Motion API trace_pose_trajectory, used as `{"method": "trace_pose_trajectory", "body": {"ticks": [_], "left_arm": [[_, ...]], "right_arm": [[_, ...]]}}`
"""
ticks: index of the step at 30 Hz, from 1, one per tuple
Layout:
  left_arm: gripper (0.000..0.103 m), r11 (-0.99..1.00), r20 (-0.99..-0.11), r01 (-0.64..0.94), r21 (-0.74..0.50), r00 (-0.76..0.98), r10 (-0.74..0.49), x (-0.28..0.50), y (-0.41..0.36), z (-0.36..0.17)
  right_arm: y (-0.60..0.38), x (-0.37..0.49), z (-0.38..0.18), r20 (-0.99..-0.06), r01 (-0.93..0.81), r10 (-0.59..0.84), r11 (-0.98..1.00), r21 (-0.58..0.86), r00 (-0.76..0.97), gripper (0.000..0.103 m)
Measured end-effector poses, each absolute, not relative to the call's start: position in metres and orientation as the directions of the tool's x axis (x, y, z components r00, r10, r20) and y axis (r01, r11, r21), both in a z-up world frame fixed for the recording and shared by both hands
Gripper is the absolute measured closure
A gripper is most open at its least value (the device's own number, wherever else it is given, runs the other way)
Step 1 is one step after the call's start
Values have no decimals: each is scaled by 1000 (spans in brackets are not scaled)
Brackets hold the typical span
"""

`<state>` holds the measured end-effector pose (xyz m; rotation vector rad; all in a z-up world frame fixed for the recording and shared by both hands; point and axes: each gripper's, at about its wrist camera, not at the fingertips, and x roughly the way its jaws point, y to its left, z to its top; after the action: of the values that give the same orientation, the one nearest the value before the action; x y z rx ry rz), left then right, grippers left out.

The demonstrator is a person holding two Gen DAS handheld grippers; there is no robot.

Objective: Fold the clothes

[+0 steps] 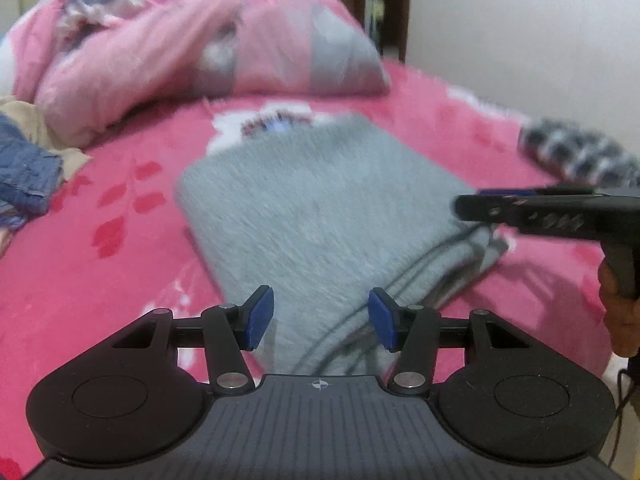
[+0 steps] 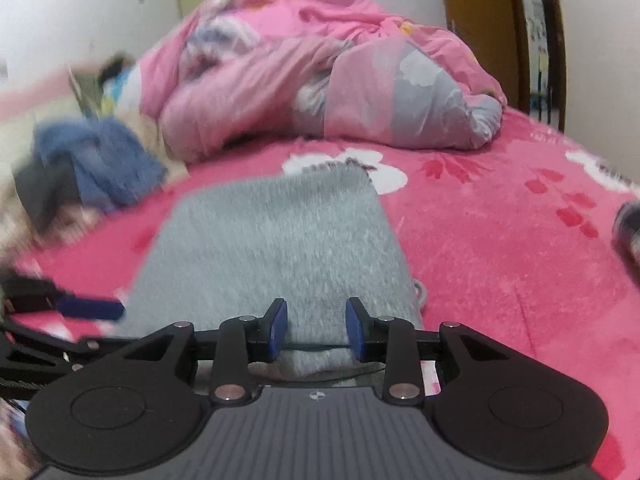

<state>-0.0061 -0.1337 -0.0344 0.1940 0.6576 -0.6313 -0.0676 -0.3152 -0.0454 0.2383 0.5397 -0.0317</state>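
Observation:
A grey knitted sweater (image 1: 320,208) lies folded into a rectangle on the pink flowered bedsheet (image 1: 100,280). In the left wrist view my left gripper (image 1: 321,318) is open over the sweater's near corner, blue pads wide apart and nothing pinched. My right gripper (image 1: 460,205) comes in from the right, just above the sweater's layered right edge, with a hand (image 1: 620,312) on its grip. In the right wrist view the sweater (image 2: 272,240) stretches away, and the right gripper (image 2: 317,330) is open over its near edge, cloth showing between the pads. The left gripper (image 2: 114,311) shows at the left.
A crumpled pink quilt (image 1: 180,40) is heaped at the back of the bed. Blue and beige clothes (image 2: 100,168) are piled at the left. A black-and-white checked garment (image 1: 580,152) lies at the right. A white wall (image 1: 520,32) and a wooden door (image 2: 476,20) stand behind.

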Motion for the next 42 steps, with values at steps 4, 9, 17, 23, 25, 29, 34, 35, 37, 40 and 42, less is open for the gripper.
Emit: {"method": "trace_pose_trajectory", "body": {"ticks": [4, 9, 17, 23, 25, 29, 34, 35, 37, 40, 42], "left_arm": [[42, 824, -610, 541, -165, 601, -516, 9, -102, -38], [42, 807, -671, 469, -358, 473, -572, 42, -85, -63], [42, 690, -597, 331, -644, 348, -723, 70, -61, -89], [41, 609, -524, 257, -750, 330, -785, 77, -44, -102], [41, 622, -544, 264, -737, 314, -778, 77, -47, -104], [41, 601, -537, 291, -744, 274, -798, 73, -56, -107], [41, 563, -502, 256, -786, 266, -823, 80, -46, -111], [41, 566, -502, 258, -783, 276, -820, 80, -43, -110], [41, 578, -506, 267, -771, 294, -811, 81, -39, -107], [40, 600, -528, 289, -746, 294, -797, 82, -38, -105], [37, 606, -540, 312, -732, 277, -795, 83, -46, -107]], "right_arm": [[-360, -83, -32, -420, 115, 85, 896, 429, 904, 50], [-421, -57, -58, -444, 171, 224, 705, 689, 867, 36], [-458, -2, -116, -468, 233, 417, 500, 834, 779, 23], [-455, 17, -118, -456, 210, 491, 476, 854, 743, 6], [-450, 24, -117, -464, 201, 507, 489, 849, 727, 2], [-432, 30, -110, -511, 173, 518, 566, 806, 686, 1], [-416, 16, -104, -539, 148, 527, 611, 778, 657, 1], [-415, 13, -104, -543, 149, 533, 610, 778, 649, 1], [-415, 10, -104, -549, 168, 540, 598, 783, 638, 4], [-421, 12, -107, -551, 213, 529, 568, 795, 646, 6], [-423, 15, -111, -542, 221, 533, 550, 806, 649, 2]]}}
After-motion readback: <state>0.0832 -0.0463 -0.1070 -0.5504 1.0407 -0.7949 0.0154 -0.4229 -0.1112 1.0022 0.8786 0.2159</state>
